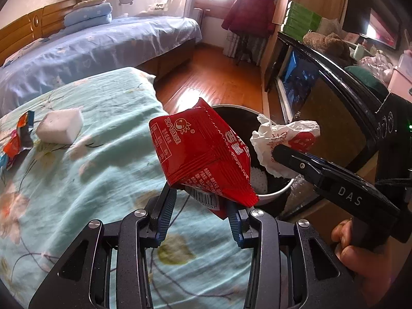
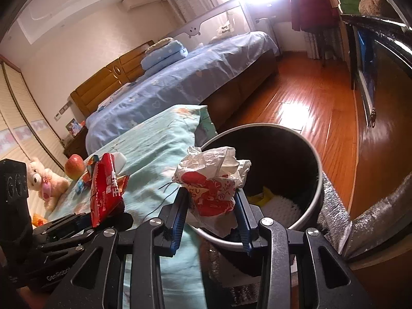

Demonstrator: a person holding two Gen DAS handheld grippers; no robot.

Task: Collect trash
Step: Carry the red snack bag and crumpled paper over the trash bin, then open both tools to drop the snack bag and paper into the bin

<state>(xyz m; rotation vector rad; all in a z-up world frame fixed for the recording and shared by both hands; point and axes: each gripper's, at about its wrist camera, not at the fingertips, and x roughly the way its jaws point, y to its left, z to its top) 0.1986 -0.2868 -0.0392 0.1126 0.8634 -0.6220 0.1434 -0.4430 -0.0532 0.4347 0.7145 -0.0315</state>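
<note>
Left tongs (image 1: 202, 203) clamp red packet (image 1: 203, 152), hiding much of bin (image 1: 273, 193).

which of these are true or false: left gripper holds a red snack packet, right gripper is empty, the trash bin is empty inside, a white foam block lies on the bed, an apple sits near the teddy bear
1. The left gripper holds a red snack packet. True.
2. The right gripper is empty. False: it is shut on a crumpled red-and-white wrapper.
3. The trash bin is empty inside. False: a yellow scrap and white foam netting lie at its bottom.
4. A white foam block lies on the floral bedspread. True.
5. An apple sits near the teddy bear. True.
</note>
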